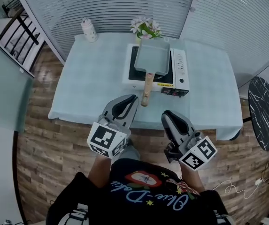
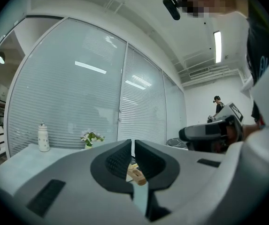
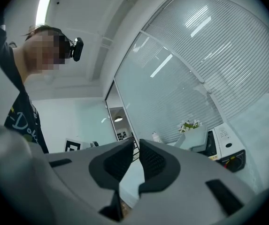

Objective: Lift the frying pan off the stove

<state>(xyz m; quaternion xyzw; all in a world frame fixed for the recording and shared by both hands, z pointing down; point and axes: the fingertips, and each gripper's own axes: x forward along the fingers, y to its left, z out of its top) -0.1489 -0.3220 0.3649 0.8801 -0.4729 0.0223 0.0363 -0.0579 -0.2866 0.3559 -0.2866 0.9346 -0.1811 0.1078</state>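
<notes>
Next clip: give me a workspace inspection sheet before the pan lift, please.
Surface: table under a pale blue cloth, wood floor below.
Job's things: frying pan sits on the white stove, wooden handle pointing toward the person.
Clutter: flowers and white bottle at the table's far edge.
Grippers: left gripper shut, empty; right gripper jaws slightly apart, empty; neither holds the pan.
Cables: white cable on the floor, right.
Surroundings: blinds, black round side table, stair railing.

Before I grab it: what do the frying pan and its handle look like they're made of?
Frying pan: probably metal with a matte pale grey coating; flat, even, no shine. Handle: looks like light wood, tan with a bare finish.
</notes>
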